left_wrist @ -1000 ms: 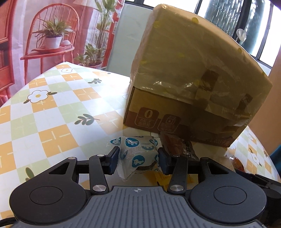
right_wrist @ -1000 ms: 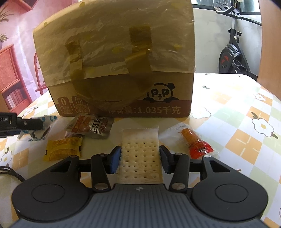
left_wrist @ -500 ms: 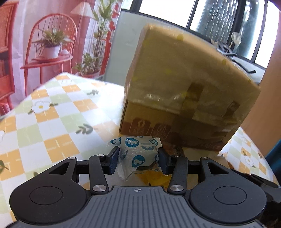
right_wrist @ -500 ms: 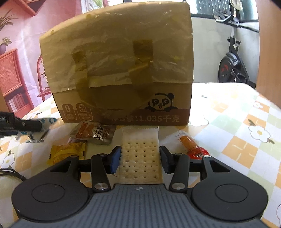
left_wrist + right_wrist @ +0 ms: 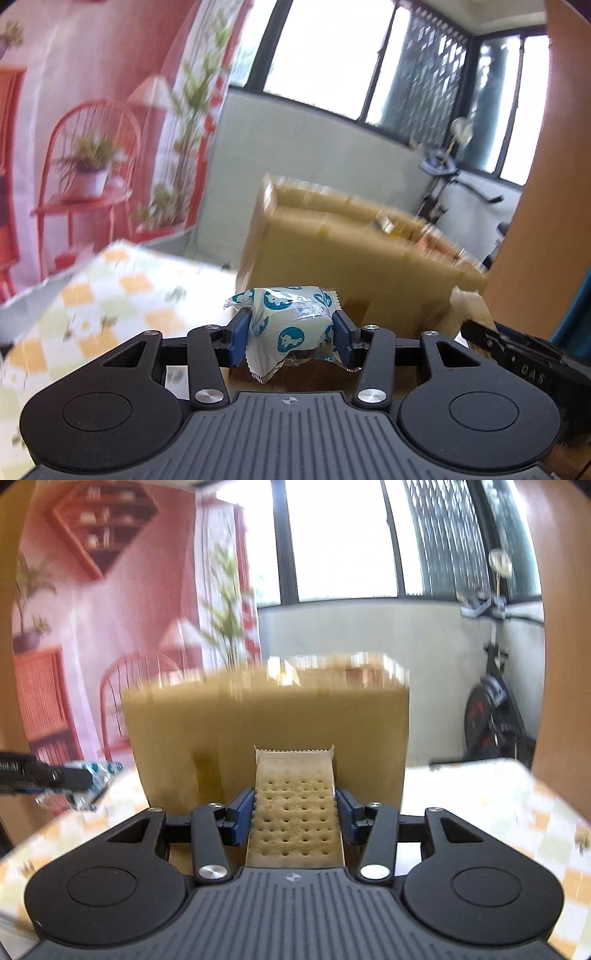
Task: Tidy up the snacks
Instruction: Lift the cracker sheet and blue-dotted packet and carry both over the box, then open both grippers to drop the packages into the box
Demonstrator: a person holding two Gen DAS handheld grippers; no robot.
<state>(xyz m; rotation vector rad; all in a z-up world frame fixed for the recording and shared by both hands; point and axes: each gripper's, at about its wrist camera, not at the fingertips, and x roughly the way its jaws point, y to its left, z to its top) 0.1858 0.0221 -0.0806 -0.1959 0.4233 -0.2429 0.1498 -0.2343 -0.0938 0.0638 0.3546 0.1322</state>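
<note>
My left gripper [image 5: 288,338] is shut on a white snack packet with blue round prints [image 5: 291,325], held in the air in front of the tan cardboard box [image 5: 343,258]. My right gripper [image 5: 295,812] is shut on a clear-wrapped perforated cracker [image 5: 295,812], lifted near the same box [image 5: 266,731]. The box's open top rim shows in both views, blurred. In the right wrist view the left gripper [image 5: 55,777] with its blue-printed packet [image 5: 92,775] appears at the left edge. The right gripper's tip [image 5: 517,354] shows at the right of the left wrist view.
The box stands on a table with a checked floral cloth [image 5: 122,295]. A wooden panel [image 5: 546,184] rises at the right. An exercise bike [image 5: 491,709] stands behind the table. Windows and a pink printed backdrop lie beyond.
Both grippers have risen with their snacks, off the table up to about the height of the box's top rim. The loose snacks on the table have dropped out of view.
</note>
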